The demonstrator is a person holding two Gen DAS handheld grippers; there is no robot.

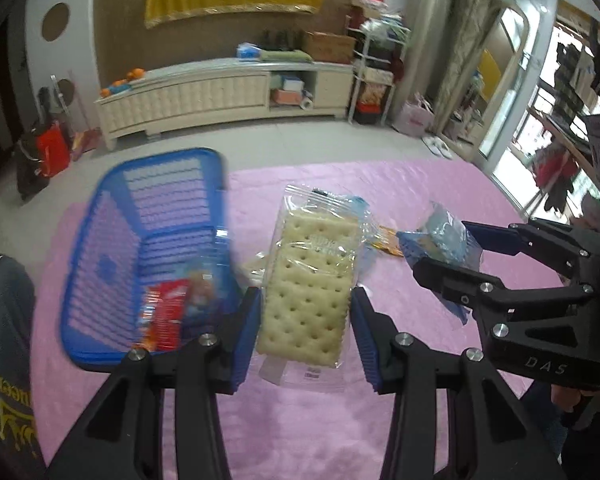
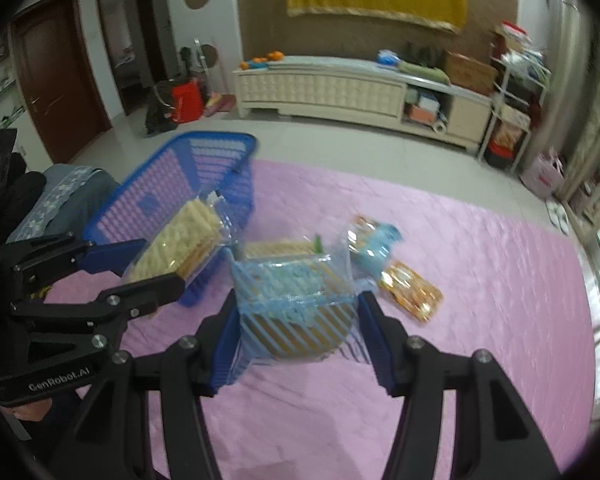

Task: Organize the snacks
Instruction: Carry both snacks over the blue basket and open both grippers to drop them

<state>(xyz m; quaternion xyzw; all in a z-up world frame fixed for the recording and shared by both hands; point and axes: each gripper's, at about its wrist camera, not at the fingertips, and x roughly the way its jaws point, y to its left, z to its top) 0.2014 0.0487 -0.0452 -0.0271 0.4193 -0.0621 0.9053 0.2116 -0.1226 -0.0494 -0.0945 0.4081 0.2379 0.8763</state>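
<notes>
Jaws of left gripper point(image 1: 306, 312) pinching one cracker pack point(image 1: 310, 280), right gripper point(image 2: 296, 320) pinching one striped pack point(image 2: 296, 308), perhaps three loose.

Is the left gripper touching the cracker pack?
Touching. The right wrist view shows the left gripper with both fingers pressed on the cracker pack, lifted beside the blue basket.

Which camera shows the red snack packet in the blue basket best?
The left wrist view. The red snack packet lies inside the blue basket, near corner, though blurred. In the right wrist view the basket's wall and the left claw's cracker pack hide it.
</notes>
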